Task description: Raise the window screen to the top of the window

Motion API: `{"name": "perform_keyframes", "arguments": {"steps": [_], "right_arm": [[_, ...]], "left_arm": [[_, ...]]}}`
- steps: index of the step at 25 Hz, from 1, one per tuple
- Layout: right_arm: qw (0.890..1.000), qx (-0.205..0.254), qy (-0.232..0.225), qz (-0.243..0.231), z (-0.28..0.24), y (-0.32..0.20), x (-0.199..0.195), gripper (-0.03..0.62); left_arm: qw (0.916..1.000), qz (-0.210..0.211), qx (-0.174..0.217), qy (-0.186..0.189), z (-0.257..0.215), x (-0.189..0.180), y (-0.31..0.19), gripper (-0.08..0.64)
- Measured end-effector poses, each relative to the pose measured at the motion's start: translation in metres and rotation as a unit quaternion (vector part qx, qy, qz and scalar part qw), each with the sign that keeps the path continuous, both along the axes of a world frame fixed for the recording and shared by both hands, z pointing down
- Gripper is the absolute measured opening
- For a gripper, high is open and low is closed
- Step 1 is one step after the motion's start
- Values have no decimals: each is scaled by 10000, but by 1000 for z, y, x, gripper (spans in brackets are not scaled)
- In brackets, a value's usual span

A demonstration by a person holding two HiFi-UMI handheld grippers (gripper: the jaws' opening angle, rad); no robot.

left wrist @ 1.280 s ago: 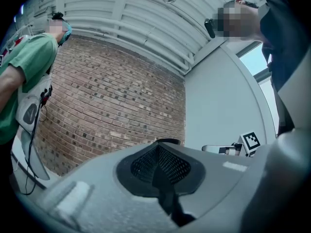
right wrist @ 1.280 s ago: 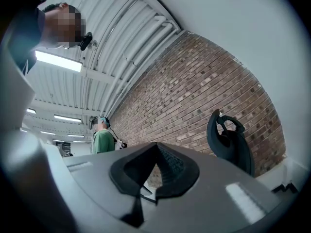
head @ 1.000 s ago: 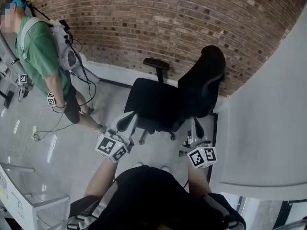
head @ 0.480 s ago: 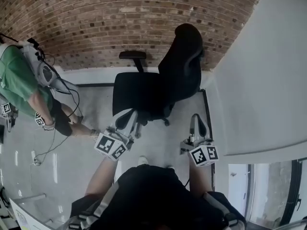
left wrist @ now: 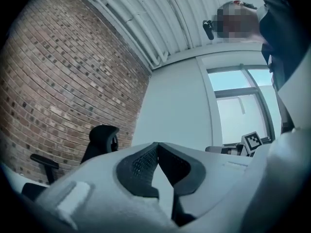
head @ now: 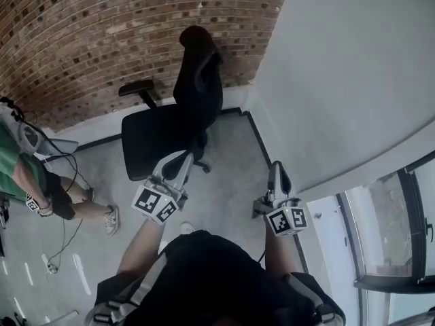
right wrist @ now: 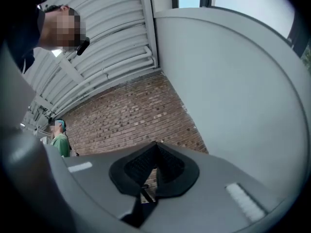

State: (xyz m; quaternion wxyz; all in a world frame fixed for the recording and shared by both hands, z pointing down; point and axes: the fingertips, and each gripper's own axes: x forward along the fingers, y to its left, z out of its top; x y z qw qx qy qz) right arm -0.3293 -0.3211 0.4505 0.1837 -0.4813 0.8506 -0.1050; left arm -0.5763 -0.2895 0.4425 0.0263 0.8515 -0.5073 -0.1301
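Holding left tongs [head: 179,161] and right tongs [head: 277,168] pressed together, empty, level in front: nothing to grip yet, window [head: 384,226] off to right.

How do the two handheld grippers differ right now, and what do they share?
The grey left gripper slants toward the black office chair; the grey right gripper points along the floor beside the white wall. The left sits nearer the chair, the right nearer the window. Both are shut and hold nothing.
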Motion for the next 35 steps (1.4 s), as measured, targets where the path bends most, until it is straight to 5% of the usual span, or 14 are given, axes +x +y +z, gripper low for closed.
{"name": "perform_keyframes", "arguments": {"steps": [8, 19, 30, 35], "right_arm": [[9964, 109, 310, 781, -12, 47, 114, 3], [9860, 100, 11, 1662, -5, 120, 227, 3], [9569, 83, 203, 2897, -1, 223, 358, 3], [9312, 84, 288, 3633, -2, 286, 414, 3]], "left_arm": [[9957, 927, 8, 88, -7, 129, 9, 2], [9833, 1817, -11, -111, -9, 247, 43, 2], [9503, 3112, -2, -29, -1, 401, 93, 2], [9251, 3798, 38, 15, 1, 474, 123, 2]]}}
